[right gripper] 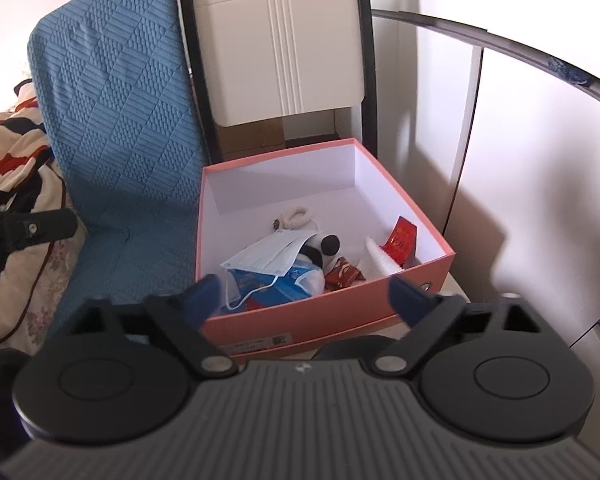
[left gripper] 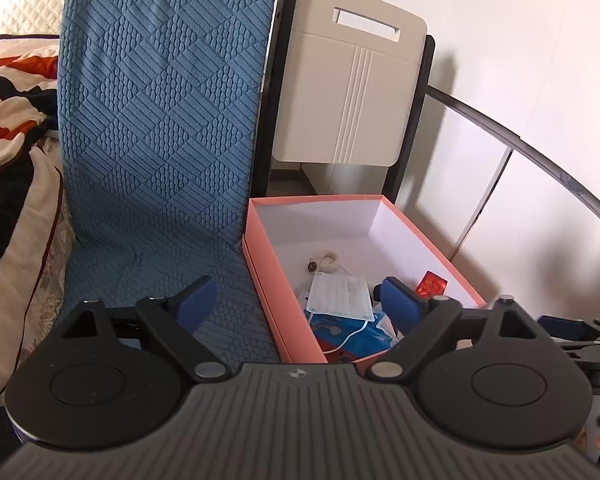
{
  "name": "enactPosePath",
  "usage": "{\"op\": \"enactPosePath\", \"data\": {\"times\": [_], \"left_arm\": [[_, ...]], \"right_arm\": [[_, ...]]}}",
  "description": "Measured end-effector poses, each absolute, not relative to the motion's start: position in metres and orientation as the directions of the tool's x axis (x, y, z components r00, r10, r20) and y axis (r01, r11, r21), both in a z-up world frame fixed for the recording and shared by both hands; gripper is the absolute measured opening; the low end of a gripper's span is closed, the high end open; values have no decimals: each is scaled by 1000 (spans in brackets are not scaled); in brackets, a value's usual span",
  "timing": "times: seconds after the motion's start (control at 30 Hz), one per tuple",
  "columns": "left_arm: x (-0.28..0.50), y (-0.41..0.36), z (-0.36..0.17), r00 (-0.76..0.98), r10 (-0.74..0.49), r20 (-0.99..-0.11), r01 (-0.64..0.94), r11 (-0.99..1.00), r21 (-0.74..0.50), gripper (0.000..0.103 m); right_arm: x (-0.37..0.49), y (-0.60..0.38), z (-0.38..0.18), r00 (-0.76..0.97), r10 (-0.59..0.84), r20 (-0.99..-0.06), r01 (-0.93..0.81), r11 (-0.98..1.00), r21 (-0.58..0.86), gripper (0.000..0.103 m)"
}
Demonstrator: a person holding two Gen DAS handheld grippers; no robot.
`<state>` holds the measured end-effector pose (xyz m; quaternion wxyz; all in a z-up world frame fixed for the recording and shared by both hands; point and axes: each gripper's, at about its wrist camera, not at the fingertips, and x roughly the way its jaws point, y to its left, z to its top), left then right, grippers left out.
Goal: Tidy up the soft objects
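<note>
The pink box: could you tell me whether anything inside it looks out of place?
Nothing is spilled or damaged. In the pink box, a face mask lies loosely draped over a plush toy, one ear loop trailing.

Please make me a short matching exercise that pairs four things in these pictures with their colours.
Things:
1. box
2. seat cushion
3. face mask
4. chair back

Colours:
A. cream
B. pale blue and white
C. pink outside, white inside
D. blue, quilted

Pairs: 1-C, 2-D, 3-B, 4-A
</note>
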<state>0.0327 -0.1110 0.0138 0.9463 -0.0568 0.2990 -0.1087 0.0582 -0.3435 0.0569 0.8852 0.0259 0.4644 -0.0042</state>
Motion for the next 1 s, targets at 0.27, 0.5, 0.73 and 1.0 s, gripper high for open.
{"op": "enactPosePath", "data": {"times": [0.27,0.5,0.73,1.0], "left_arm": [[31,-113,14,796,-247,-553,189,969,-160,99],[29,-114,13,790,-248,-561,196,969,-152,100],[30,-113,12,790,-230,-569,180,973,-143,100],[33,-110,11,780,-216,-588,162,976,-143,100]], "right_arm": [[57,-345,57,565,-13,-825,51,998,20,103],[55,-344,56,567,-18,-823,51,999,13,103],[54,-344,54,561,-7,-828,43,999,20,103],[55,-342,55,565,-3,-825,30,999,16,103]]}}
